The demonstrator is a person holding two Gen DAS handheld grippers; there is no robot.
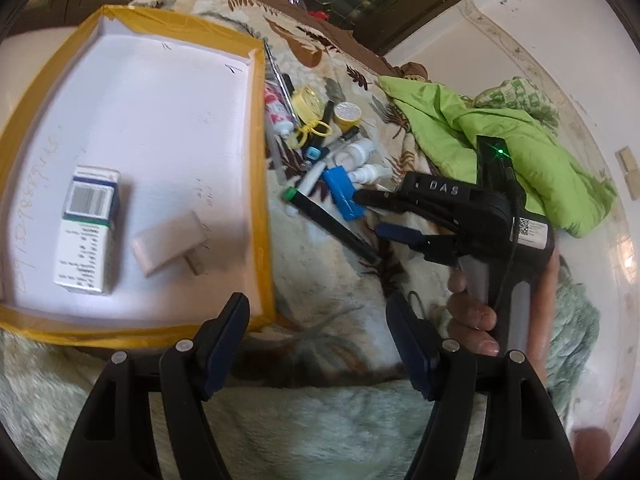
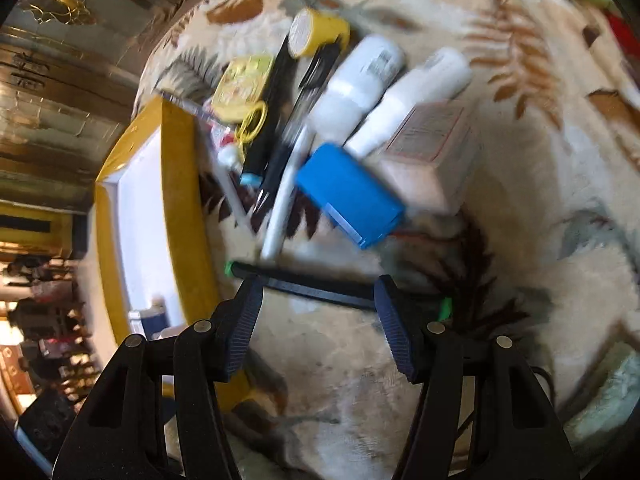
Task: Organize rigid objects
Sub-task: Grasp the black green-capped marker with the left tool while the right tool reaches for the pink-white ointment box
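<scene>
Both pairs of tongs stand wide apart with nothing between their pads. The left tongs (image 1: 320, 344) hang over the near right corner of the yellow-edged tray (image 1: 264, 184), which lies on a leaf-patterned blanket (image 1: 352, 272) spread over what looks like a bed. Inside the tray rest a white medicine box (image 1: 88, 232) with a barcode on its end and, just beside it, a pale beige block (image 1: 168, 244). To the right of the tray, on the blanket, lies a heap of small things: a blue box (image 2: 348, 196), two white bottles (image 2: 360, 80), a yellow-capped jar (image 2: 316, 32), a flat yellow tin (image 2: 240, 82), a pinkish carton (image 2: 428, 148) and several pens. Nearest the right tongs (image 2: 316, 320) is a black pen with green ends (image 2: 312, 286), lying crosswise just beyond the fingertips (image 2: 386, 292), apart from the pads. From the left side, the person's hand (image 1: 476, 312) shows gripping the right tool's handle, and a green cloth (image 1: 500, 140) lies bunched behind it.
</scene>
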